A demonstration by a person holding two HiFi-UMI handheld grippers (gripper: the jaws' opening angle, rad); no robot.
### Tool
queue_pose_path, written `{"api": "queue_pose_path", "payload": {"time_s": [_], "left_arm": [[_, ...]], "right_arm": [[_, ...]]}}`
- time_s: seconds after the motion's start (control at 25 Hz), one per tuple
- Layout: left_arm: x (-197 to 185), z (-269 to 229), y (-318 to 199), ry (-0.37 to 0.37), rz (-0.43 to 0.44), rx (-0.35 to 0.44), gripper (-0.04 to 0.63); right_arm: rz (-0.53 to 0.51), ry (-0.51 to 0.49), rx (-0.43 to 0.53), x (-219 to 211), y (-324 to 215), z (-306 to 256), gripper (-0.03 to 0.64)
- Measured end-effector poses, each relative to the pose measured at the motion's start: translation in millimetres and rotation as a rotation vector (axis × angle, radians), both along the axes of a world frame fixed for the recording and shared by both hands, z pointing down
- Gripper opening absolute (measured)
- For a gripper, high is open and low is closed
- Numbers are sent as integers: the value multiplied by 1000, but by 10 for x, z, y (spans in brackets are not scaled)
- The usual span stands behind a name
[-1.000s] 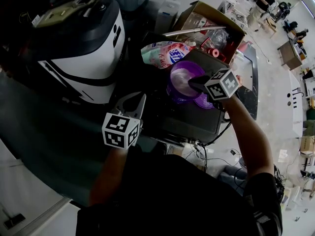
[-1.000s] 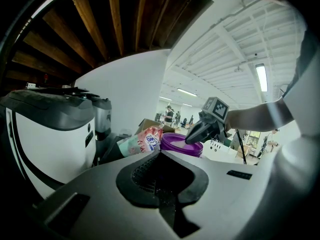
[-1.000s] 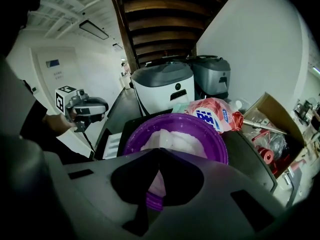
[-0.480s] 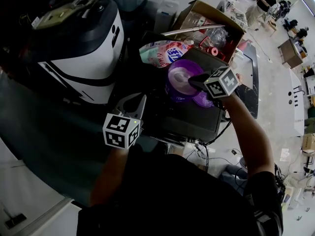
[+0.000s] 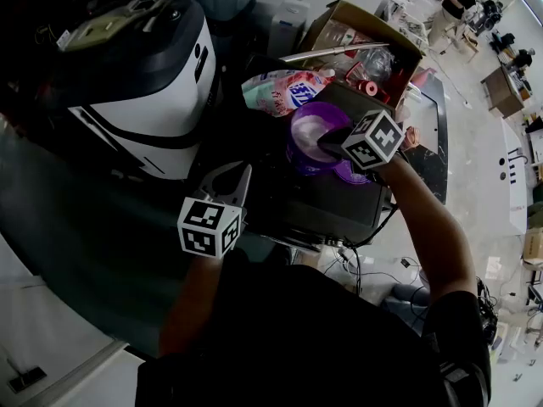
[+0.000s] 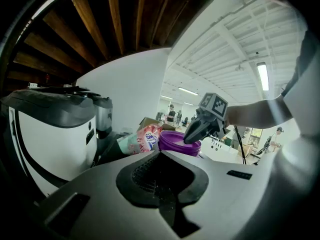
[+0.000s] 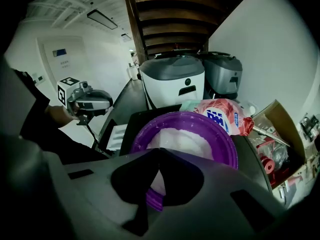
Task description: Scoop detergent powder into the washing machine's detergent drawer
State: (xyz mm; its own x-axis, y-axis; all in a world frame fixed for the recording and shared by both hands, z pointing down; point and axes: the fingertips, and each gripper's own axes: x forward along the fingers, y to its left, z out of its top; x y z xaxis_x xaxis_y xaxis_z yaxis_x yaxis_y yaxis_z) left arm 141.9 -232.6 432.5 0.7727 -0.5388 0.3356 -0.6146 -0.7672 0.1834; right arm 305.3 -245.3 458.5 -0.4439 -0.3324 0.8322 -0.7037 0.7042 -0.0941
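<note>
Head view: right gripper (image 5: 327, 145), marker cube turned and shifted slightly up-left since 0.5 s ago, nose over round purple plastic tub (image 5: 297, 155) of white detergent powder (image 5: 310, 128). Tub stands on black cabinet top (image 5: 331, 206). Left gripper (image 5: 231, 179) unmoved, well apart from tub. Pink detergent pouch (image 5: 280, 91) just beside tub; open cardboard box (image 5: 339, 19) beyond; white-and-grey washing machine (image 5: 161, 100) at left.

Left gripper view: 2 jaws together, nothing between them.

Right gripper view: 2 jaws meet at tips above powder; purple rim shows through opening behind tips.
</note>
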Motion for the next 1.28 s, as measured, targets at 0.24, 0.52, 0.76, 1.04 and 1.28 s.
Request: {"api": "queue_pose_path", "payload": {"time_s": [0.24, 0.52, 0.76, 1.04, 1.28], "left_arm": [[-15, -13, 28, 5, -5, 0, 8], [9, -5, 67, 1, -4, -1, 8], [82, -18, 97, -5, 1, -1, 8], [170, -25, 160, -18, -4, 3, 8], [251, -31, 197, -34, -27, 5, 8]], "right_arm": [[-9, -50, -48, -78, 91, -12, 20], [15, -126, -88, -87, 145, -39, 20], [70, -220, -84, -20, 127, -164, 20], [125, -295, -50, 189, 120, -226, 20], [188, -409, -17, 356, 132, -294, 20]]}}
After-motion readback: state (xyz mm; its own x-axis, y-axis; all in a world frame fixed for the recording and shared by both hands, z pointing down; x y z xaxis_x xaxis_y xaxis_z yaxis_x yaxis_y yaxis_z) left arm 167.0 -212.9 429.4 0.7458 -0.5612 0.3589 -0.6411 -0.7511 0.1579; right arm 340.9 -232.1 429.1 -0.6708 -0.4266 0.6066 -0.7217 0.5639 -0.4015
